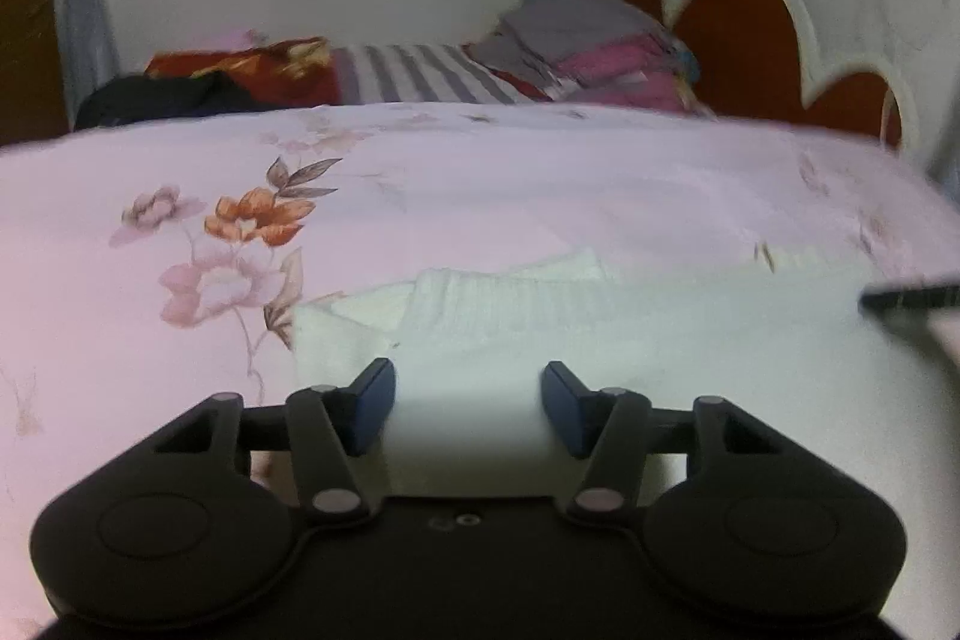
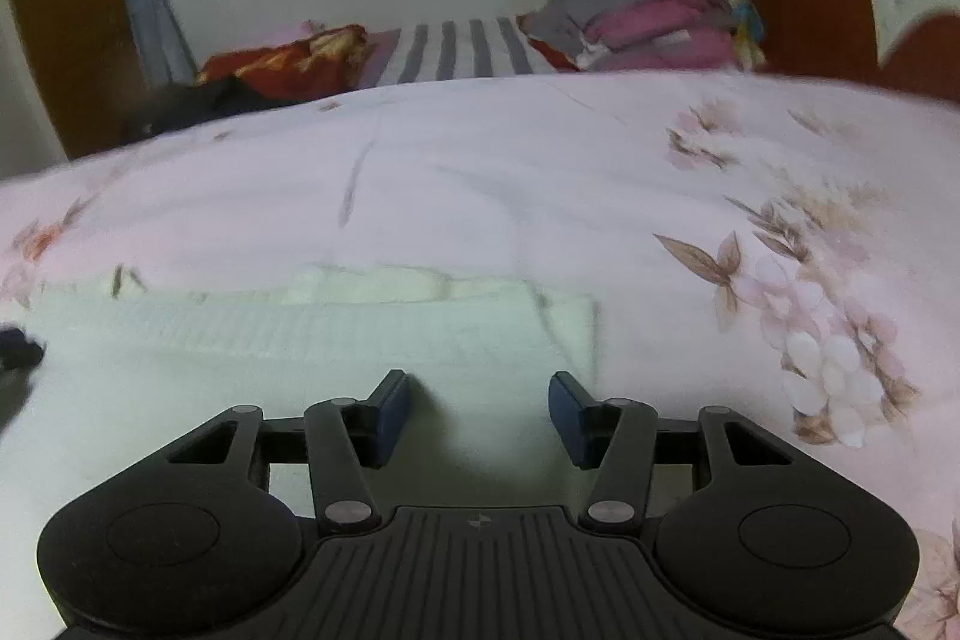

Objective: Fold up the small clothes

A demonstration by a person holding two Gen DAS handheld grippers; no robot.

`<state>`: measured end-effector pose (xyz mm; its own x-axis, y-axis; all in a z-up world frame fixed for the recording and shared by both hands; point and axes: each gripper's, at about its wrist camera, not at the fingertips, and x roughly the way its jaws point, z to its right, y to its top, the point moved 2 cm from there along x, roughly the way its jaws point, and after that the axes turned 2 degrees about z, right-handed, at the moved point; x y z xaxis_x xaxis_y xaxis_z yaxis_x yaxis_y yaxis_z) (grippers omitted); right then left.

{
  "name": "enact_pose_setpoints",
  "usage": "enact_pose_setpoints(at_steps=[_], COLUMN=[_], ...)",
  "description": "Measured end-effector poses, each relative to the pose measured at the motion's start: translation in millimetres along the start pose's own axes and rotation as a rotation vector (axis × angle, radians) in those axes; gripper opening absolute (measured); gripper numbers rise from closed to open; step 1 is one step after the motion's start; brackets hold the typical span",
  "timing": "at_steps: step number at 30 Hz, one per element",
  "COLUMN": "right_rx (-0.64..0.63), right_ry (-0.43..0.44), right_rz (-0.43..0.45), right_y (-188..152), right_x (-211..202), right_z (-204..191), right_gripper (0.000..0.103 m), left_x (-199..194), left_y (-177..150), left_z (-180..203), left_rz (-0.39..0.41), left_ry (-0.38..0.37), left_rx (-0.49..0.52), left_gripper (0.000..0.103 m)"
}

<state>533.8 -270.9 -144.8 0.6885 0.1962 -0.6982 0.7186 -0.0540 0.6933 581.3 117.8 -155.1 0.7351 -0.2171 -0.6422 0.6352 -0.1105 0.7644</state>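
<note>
Left wrist view gives us the bed first: a pink floral bedsheet [image 1: 420, 196] runs from near to far, with a stack of folded clothes [image 1: 600, 58] at its far right by the red headboard [image 1: 738, 34]. On the near part of the sheet lies the white knitted garment [image 1: 600, 328], flat, its ribbed band along the far edge. Our left gripper [image 1: 468, 409] hangs over its left portion with jaws spread and nothing between the pads. In the right wrist view our right gripper [image 2: 480, 415] sits over the garment's right portion, near its right edge, equally spread and empty.

We judge a fold has just been laid and released. Next we need fresh pinches on an edge at both sides, then an even carry across, keeping the layers aligned.
</note>
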Motion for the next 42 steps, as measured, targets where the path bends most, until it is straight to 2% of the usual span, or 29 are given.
enact_pose_setpoints(at_steps=[3,5,7,10,12,14,16,18,19,21,22,23,25,27,28,29,30,32,34,35,36,37,41,42], right_rx=[-0.036,-0.029,-0.060,-0.138,-0.184,-0.205,-0.184,-0.140,-0.108,-0.111,-0.131,-0.133,-0.144,-0.199,-0.210,-0.202,-0.183,-0.152,-0.134,-0.140,-0.149,-0.151,-0.122,-0.118], right_ry=[-0.040,0.027,0.095,0.159,0.148,0.102,0.060,-0.045,-0.061,-0.037,-0.057,-0.058,0.032,0.083,0.075,0.064,0.073,0.047,0.086,0.116,0.127,0.143,0.215,0.230], right_rz=[0.047,0.080,0.075,0.056,0.020,-0.022,-0.004,0.005,-0.004,-0.023,-0.019,0.005,0.057,0.021,-0.038,-0.053,-0.034,-0.045,-0.008,-0.004,-0.003,-0.003,-0.005,-0.013], right_y=[5,3,-3,-22,-34,-44,-45,-43,-43,-45,-42,-40,-41,-53,-60,-65,-67,-63,-70,-75,-82,-90,-116,-122], right_x=[-17,-32,-39,-45,-39,-28,-31,-37,-38,-40,-44,-51,-68,-67,-58,-52,-53,-62,-89,-98,-105,-113,-127,-127], right_z=[-14,-29,-53,-84,-99,-96,-80,-55,-41,-34,-39,-46,-63,-82,-85,-82,-77,-72,-72,-75,-80,-86,-105,-111], right_gripper=[0.049,0.049,0.049,0.049,0.049,0.049,0.049,0.049,0.049,0.049,0.049,0.049,0.049,0.049,0.049,0.049,0.049,0.049,0.048,0.047,0.034,0.029,0.017,0.017], left_x=[-11,-27,-35,-38,-34,-23,-27,-34,-37,-44,-46,-52,-59,-51,-43,-39,-43,-56,-75,-86,-96,-101,-112,-111], left_y=[9,9,5,-5,-13,-23,-29,-35,-35,-31,-28,-25,-28,-34,-39,-45,-49,-48,-53,-57,-64,-68,-88,-92], left_z=[16,32,59,93,105,102,86,62,53,58,66,75,97,114,118,120,120,114,106,106,106,107,116,118], left_rz=[0.016,0.067,0.074,0.049,0.014,-0.040,-0.017,-0.013,-0.013,-0.012,-0.002,0.016,0.033,-0.016,-0.063,-0.069,-0.051,-0.050,-0.012,-0.001,0.009,0.013,0.004,-0.006], left_ry=[0.051,0.015,-0.040,-0.097,-0.107,-0.081,-0.059,-0.047,-0.039,-0.005,0.008,-0.008,-0.065,-0.069,-0.073,-0.068,-0.062,-0.063,-0.063,-0.068,-0.056,-0.051,-0.110,-0.132], left_rx=[0.009,0.013,0.036,0.058,0.062,0.065,0.050,-0.014,-0.046,-0.065,-0.058,-0.047,-0.029,0.011,0.025,0.054,0.079,0.052,0.004,-0.003,-0.007,-0.016,-0.034,-0.042], left_gripper=[0.053,0.056,0.056,0.056,0.056,0.056,0.056,0.056,0.051,0.049,0.049,0.049,0.051,0.051,0.053,0.054,0.054,0.050,0.050,0.050,0.050,0.050,0.046,0.045])
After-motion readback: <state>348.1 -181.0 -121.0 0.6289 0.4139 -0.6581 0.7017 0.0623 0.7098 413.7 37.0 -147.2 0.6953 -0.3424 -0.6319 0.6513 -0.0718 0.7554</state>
